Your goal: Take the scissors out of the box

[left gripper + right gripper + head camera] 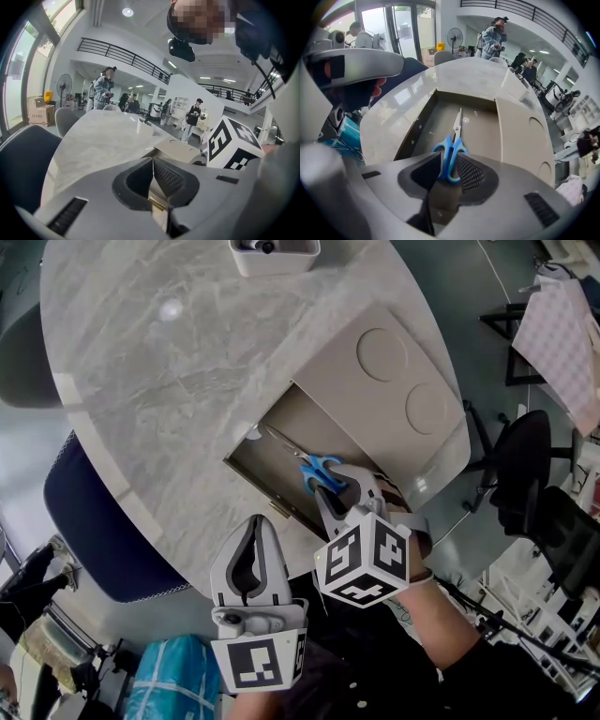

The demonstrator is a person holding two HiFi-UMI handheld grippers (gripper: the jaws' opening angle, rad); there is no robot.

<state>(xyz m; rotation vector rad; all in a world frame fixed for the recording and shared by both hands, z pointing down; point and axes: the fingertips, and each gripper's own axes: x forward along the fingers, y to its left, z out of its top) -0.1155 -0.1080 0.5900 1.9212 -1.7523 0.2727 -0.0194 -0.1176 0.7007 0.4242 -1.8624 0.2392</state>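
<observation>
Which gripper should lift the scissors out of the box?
Right. The right gripper is shut on the scissors by their blue handles, inside the box. The left gripper is shut, empty, near the table edge.

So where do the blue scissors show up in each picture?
Head view: scissors at centre, in the open box, handles in the right gripper.
Left gripper view: not in it.
Right gripper view: low centre, handles between its jaws.
Shared landmark: the box's beige lid.

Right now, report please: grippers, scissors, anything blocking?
Left gripper shut, empty, near table edge. Right gripper shut on scissors by the blue handles. Scissors not yet out of the open box. Its lid aside, nothing in the way.
</observation>
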